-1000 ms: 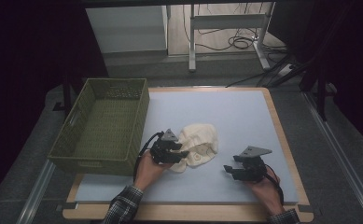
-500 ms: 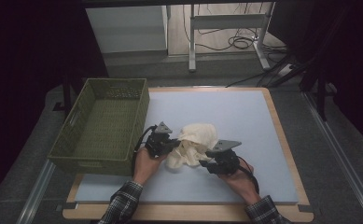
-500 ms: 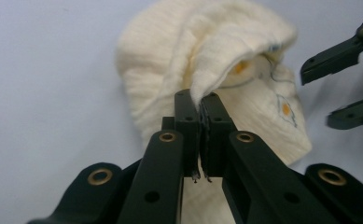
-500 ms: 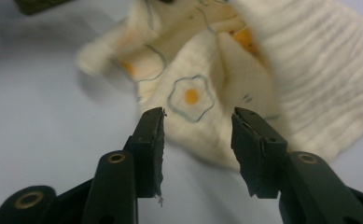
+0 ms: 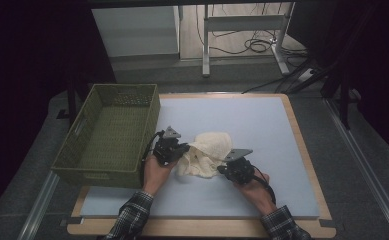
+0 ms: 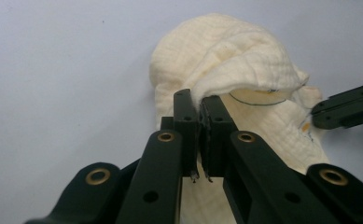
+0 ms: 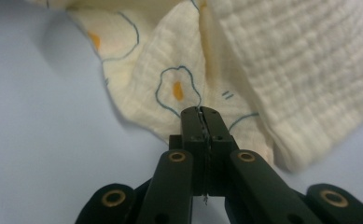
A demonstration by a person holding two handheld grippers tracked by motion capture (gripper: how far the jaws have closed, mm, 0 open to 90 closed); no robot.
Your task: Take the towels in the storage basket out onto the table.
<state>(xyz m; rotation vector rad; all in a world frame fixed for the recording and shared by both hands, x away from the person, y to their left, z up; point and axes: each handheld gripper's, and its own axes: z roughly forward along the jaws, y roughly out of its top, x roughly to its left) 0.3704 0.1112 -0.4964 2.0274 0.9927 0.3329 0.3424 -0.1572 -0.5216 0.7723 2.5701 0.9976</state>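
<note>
Right gripper (image 5: 228, 169): held in the near right hand (image 5: 254, 187); jaws have just been closing and are clamped on the printed near edge of the cream cloth (image 5: 208, 152). Left gripper (image 5: 181, 150): held in the left hand (image 5: 156, 170); jaws shut on a fold at the cloth's left side. Cloth: crumpled, found between the grippers on the blue mat (image 5: 262, 130), near its middle. Green basket (image 5: 109, 135): placed at the left, just beside the left gripper.
</note>
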